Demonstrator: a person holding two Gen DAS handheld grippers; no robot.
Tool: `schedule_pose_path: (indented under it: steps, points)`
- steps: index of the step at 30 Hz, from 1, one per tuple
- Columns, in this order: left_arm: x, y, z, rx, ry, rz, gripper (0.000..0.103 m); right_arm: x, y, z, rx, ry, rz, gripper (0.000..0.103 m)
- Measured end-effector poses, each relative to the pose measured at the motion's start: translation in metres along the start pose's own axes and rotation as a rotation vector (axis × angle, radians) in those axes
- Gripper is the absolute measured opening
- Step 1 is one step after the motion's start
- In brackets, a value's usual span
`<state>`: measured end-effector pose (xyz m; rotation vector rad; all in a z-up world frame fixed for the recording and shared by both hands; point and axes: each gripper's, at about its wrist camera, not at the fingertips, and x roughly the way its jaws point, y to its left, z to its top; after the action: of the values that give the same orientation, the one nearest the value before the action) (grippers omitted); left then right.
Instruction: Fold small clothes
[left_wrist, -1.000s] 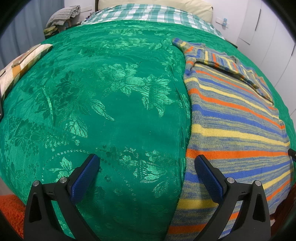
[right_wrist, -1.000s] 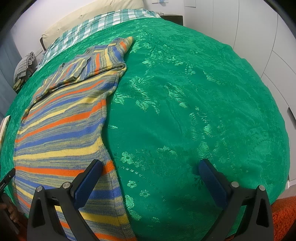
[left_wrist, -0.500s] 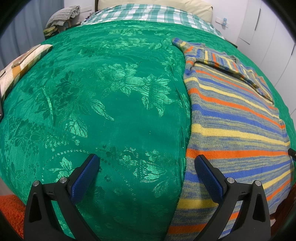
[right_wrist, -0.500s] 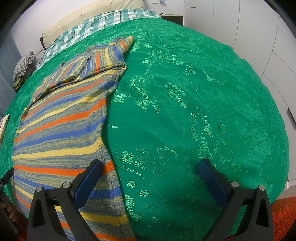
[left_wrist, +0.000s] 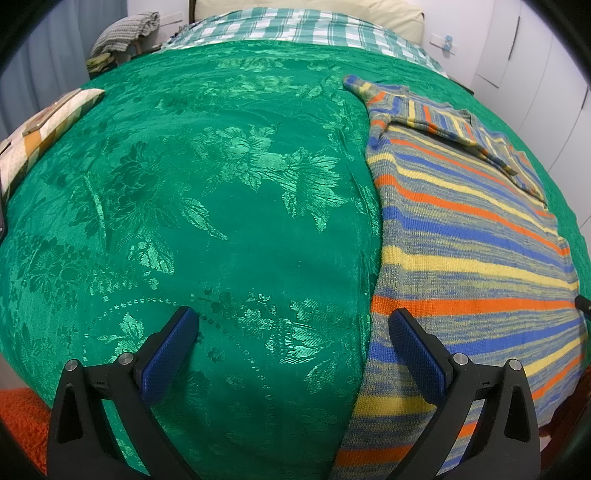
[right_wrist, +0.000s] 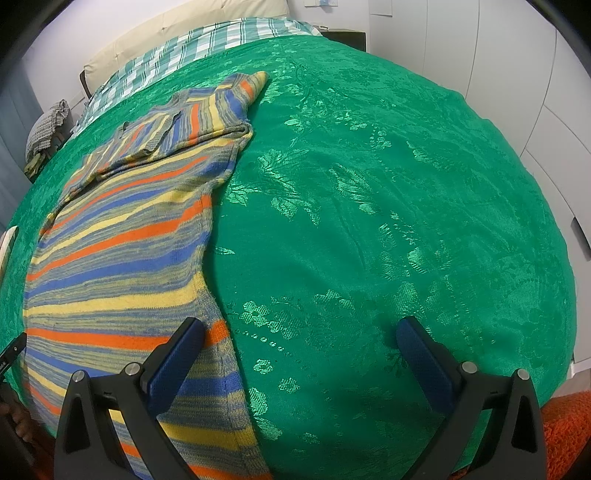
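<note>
Striped sweater (left_wrist: 461, 266) of matt, ribbed knit wool at 3 o'clock; glossy green damask bedspread (left_wrist: 221, 206) with shiny woven flowers.

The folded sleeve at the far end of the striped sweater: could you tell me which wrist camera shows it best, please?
The right wrist view: the folded sleeve lies in plain sight, its folded edge and pointed tip distinct on the striped sweater. The left wrist view shows the sleeve too, but flatter and stretched toward the frame's edge.

Both the left gripper (left_wrist: 291, 325) and the right gripper (right_wrist: 301, 334) had matte black angular frames with triangular cut-outs, silver round screw heads near the knuckles, and long textured dark-blue pads (left_wrist: 168, 354) lining their fingers.
</note>
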<state>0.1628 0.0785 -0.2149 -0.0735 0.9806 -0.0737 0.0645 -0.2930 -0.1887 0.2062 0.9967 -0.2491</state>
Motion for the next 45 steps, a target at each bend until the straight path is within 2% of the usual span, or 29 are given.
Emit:
schedule_pose_path:
  steps: [9, 12, 14, 17, 19, 21, 23, 26, 28, 29, 30, 31, 32, 33, 34, 35, 36, 39, 43, 45]
  points:
    - [0.001, -0.002, 0.000, 0.001, 0.000, 0.000, 0.103, 0.000, 0.001, 0.000, 0.000, -0.001, -0.001, 0.103]
    - [-0.001, 0.002, 0.004, 0.007, 0.013, -0.021, 0.102, -0.001, -0.001, 0.002, 0.013, -0.001, 0.010, 0.103]
    - [-0.008, 0.007, 0.007, -0.014, 0.022, -0.037, 0.100, -0.007, -0.010, 0.009, 0.055, 0.005, 0.058, 0.102]
    - [-0.032, 0.030, 0.010, -0.099, -0.004, -0.097, 0.100, -0.031, -0.037, 0.019, 0.169, -0.023, 0.141, 0.103]
    - [-0.041, 0.040, 0.008, -0.123, 0.021, -0.134, 0.100, -0.047, -0.051, 0.023, 0.200, -0.020, 0.200, 0.103]
    - [-0.044, 0.039, -0.002, -0.106, 0.082, -0.173, 0.100, -0.057, -0.057, 0.023, 0.181, 0.036, 0.262, 0.103]
    - [-0.043, 0.030, -0.016, -0.069, 0.149, -0.217, 0.097, -0.062, -0.051, 0.017, 0.116, 0.133, 0.318, 0.102]
    - [-0.038, 0.009, -0.033, 0.001, 0.245, -0.260, 0.074, -0.063, -0.035, 0.000, -0.004, 0.265, 0.348, 0.101]
    - [-0.035, -0.004, -0.040, 0.052, 0.281, -0.262, 0.072, -0.057, -0.023, -0.013, -0.066, 0.348, 0.353, 0.092]
    - [-0.035, -0.009, -0.043, 0.074, 0.284, -0.253, 0.070, -0.052, -0.018, -0.020, -0.084, 0.369, 0.352, 0.083]
    - [-0.035, -0.013, -0.045, 0.097, 0.289, -0.241, 0.063, -0.047, -0.014, -0.025, -0.103, 0.386, 0.350, 0.077]
    - [-0.034, -0.016, -0.047, 0.114, 0.295, -0.227, 0.057, -0.039, -0.009, -0.029, -0.125, 0.412, 0.340, 0.076]
    - [-0.034, -0.018, -0.049, 0.129, 0.305, -0.212, 0.037, -0.032, -0.006, -0.035, -0.135, 0.438, 0.336, 0.072]
    - [-0.033, -0.018, -0.050, 0.138, 0.318, -0.199, 0.027, -0.026, -0.002, -0.040, -0.141, 0.474, 0.337, 0.060]
    - [-0.033, -0.015, -0.051, 0.138, 0.332, -0.197, 0.005, -0.017, 0.001, -0.043, -0.147, 0.518, 0.339, 0.050]
    - [-0.033, -0.011, -0.052, 0.119, 0.352, -0.221, 0.004, -0.010, 0.004, -0.047, -0.153, 0.543, 0.332, 0.023]
    - [-0.035, -0.008, -0.053, 0.105, 0.357, -0.227, 0.004, -0.008, 0.004, -0.048, -0.159, 0.554, 0.329, 0.005]
    - [-0.047, -0.003, -0.048, 0.102, 0.364, -0.255, 0.003, -0.017, 0.002, -0.042, -0.150, 0.555, 0.365, 0.005]
    - [-0.074, 0.002, -0.021, 0.066, 0.356, -0.369, 0.003, -0.047, -0.013, -0.015, -0.060, 0.506, 0.480, 0.005]
    - [-0.083, 0.009, 0.004, 0.028, 0.335, -0.430, 0.003, -0.058, -0.017, 0.001, -0.024, 0.467, 0.535, 0.005]
